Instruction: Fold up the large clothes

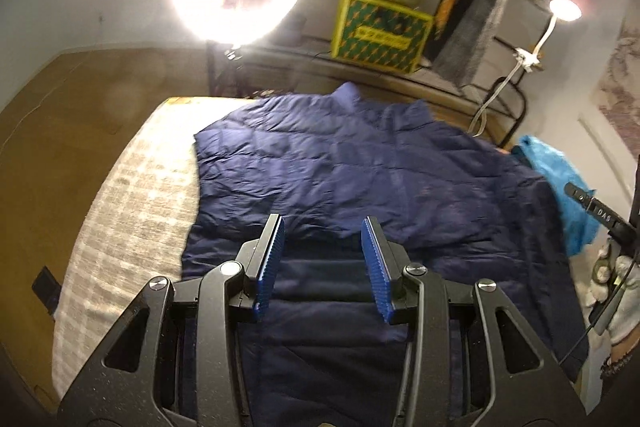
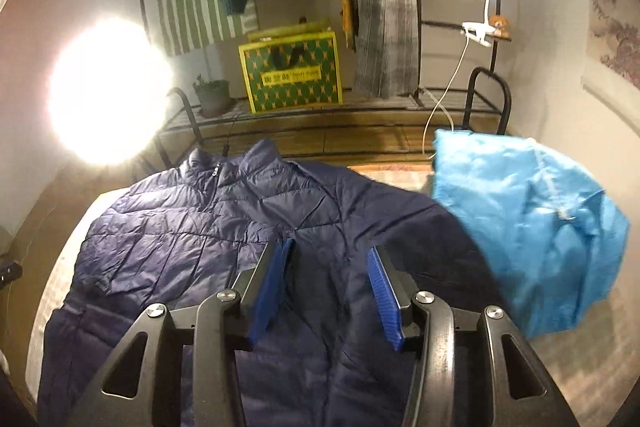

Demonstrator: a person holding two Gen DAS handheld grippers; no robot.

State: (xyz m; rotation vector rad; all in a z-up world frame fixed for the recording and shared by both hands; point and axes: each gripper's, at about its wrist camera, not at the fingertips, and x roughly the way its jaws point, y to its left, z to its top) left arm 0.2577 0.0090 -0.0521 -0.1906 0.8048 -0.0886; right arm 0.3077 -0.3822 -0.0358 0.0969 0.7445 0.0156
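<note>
My left gripper (image 1: 322, 227) and right gripper (image 2: 331, 254) gaped empty over navy jacket (image 2: 192, 227); folding barely begun, blue garment (image 2: 528, 223) waited at two o'clock.

Each hand-held gripper, left (image 1: 323, 227) and right (image 2: 331, 247), has a matte black, finely speckled frame with triangular cut-outs in its outer arms. Round silver screws mark the linkage joints. The two fingers (image 1: 270, 267) carry bright blue ribbed pads (image 2: 386, 299), long and narrow.
</note>
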